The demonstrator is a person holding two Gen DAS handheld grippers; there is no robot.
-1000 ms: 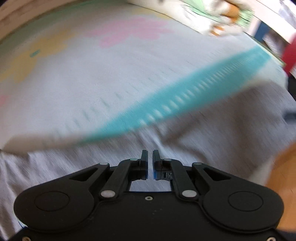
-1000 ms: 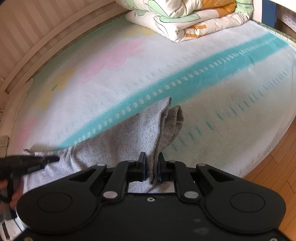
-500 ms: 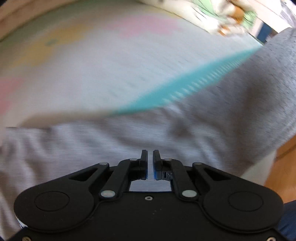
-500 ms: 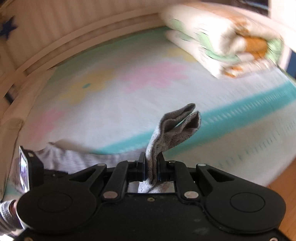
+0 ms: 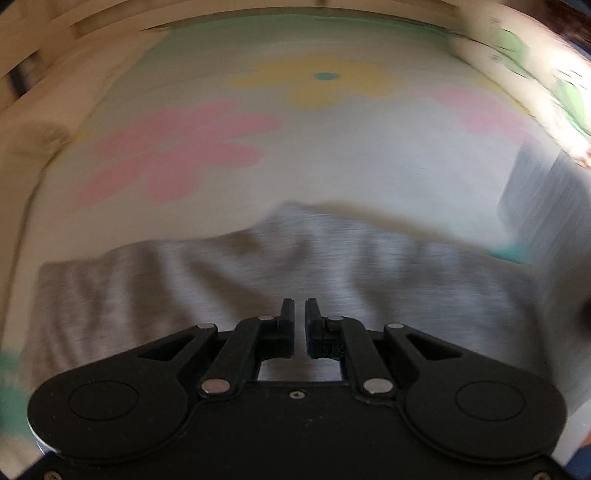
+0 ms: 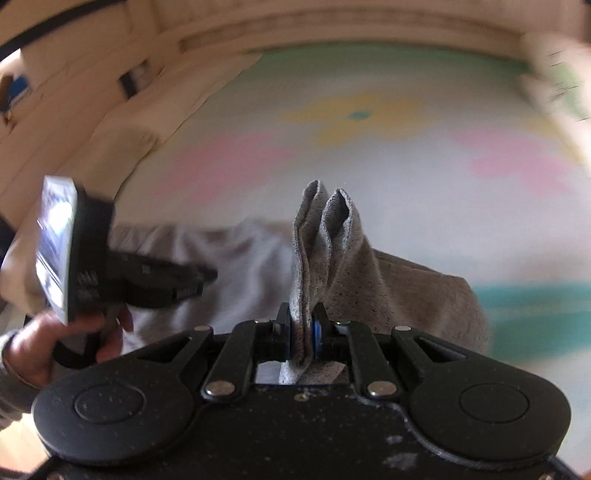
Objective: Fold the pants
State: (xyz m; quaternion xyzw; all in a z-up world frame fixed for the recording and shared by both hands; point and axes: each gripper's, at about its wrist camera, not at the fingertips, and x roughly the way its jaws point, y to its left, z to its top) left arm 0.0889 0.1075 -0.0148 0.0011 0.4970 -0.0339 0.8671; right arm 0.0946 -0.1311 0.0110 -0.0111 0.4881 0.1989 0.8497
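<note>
Fabric first: the right gripper [image 6: 300, 325] has its fingers clamped on a doubled cuff end of the grey pants [image 6: 325, 236], and that bunch stands up past the fingertips, lifted off the bed. Behind the raised cuff, the rest of the pants trail down and spread flat across the blanket [image 6: 369, 177], their long axis running left to right across the view.

Over to the other side: the left gripper [image 5: 300, 317] hovers low over the flat part of the pants [image 5: 221, 273], fingers drawn nearly together with a thin gap and nothing between them. In the right wrist view it sits left of the raised cuff, gripped by the person's left hand [image 6: 74, 332].

So the right gripper is the one carrying cloth, and the fold, I'd judge, runs from the raised cuff toward the flat part on the left. Heavy motion blur here, so where the waistband lies is probably at the left end, but I can't confirm it.

Beyond the pants the blanket runs open, pink and yellow flowers all the way to the bed's far rail [image 6: 332, 29]. Plenty of room there to lay the leg over; the near edge of the bed is the tight side.
</note>
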